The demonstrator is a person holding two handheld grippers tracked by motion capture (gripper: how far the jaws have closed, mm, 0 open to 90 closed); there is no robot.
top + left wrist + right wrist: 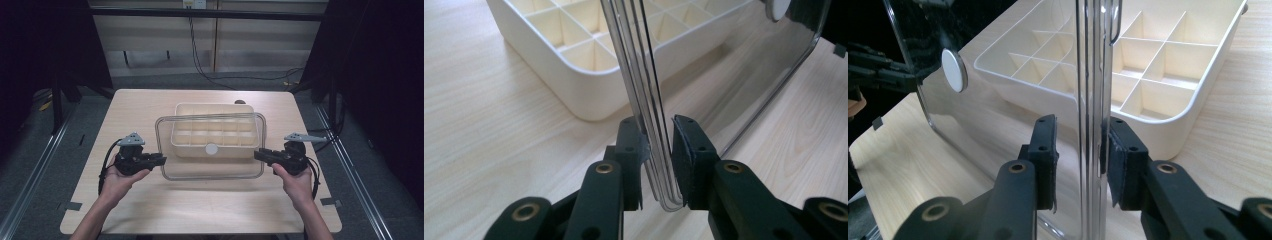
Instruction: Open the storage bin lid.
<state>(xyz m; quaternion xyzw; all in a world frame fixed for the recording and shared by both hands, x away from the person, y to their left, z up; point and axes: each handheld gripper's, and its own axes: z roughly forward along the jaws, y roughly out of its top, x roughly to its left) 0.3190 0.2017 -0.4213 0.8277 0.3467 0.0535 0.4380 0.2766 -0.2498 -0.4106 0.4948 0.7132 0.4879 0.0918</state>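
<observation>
Clear lid (210, 170) held by both grippers above empty cream tray (212, 107).

- Compartment tray (186, 114): near rows seen only through the clear lid (212, 170); in the left gripper view its far end runs off the top edge, in the right gripper view its 2 o'clock corner is cut
- Small dark object (240, 102) at 12 o'clock of the tray, half hidden behind the rim, too small to identify
- Left gripper (658, 150): lid edge sits between the jaws; contact on the right pad hidden by the plastic
- Right gripper (1079, 150): gap on the left pad visible, right side unclear
- Lid's white disc (776, 7) cropped at the top edge
</observation>
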